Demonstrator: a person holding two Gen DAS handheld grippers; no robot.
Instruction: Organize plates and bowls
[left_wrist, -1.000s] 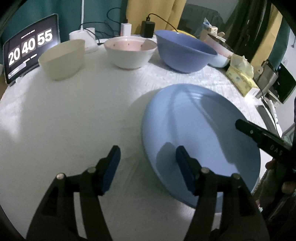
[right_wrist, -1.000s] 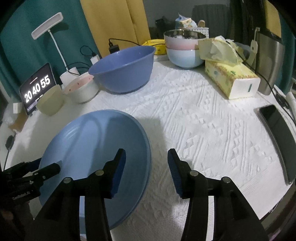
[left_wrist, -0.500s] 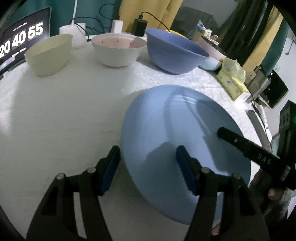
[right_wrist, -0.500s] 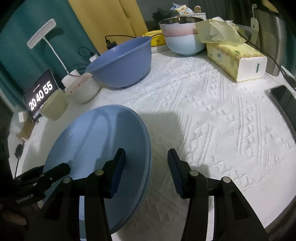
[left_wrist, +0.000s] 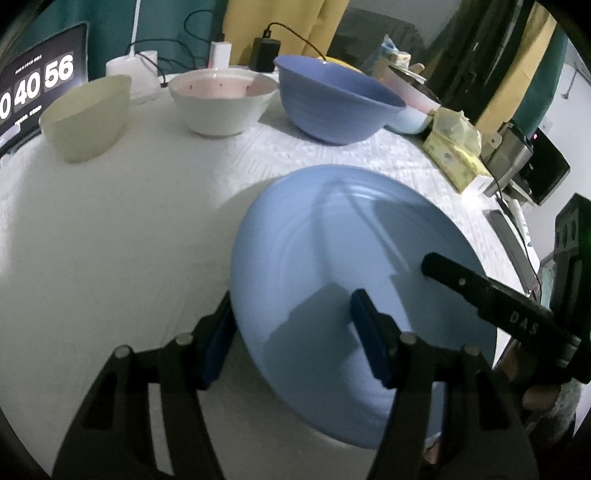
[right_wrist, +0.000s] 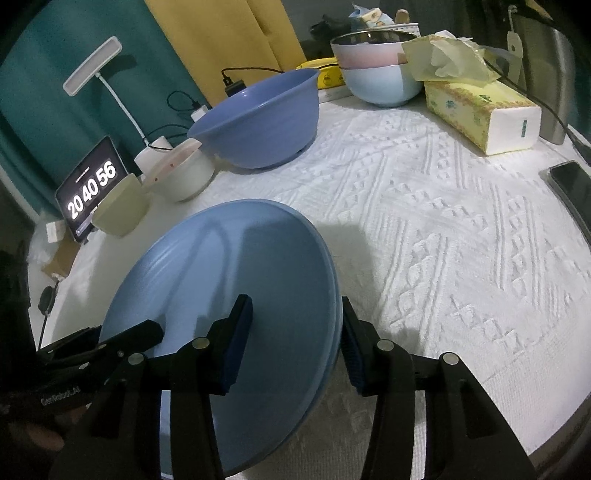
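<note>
Blue plate (left_wrist: 354, 266) mid-bench, tilted — left claw (left_wrist: 291, 339) closing astride rim at 9 o'clock, right claw (right_wrist: 295, 343) spread astride rim at 3. Pinch together, lift level.

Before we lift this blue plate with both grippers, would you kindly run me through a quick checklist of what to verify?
1. Left gripper straddles the blue plate rim, jaws closing: ok.
2. Right gripper straddles the opposite rim: ok.
3. Pads clamped on the plate: not ok, gaps show on both.
4. Plate top bare: ok.
5. One plate or a stack: cannot tell.
6. Blue bowl stands apart from the plate: ok.
</note>
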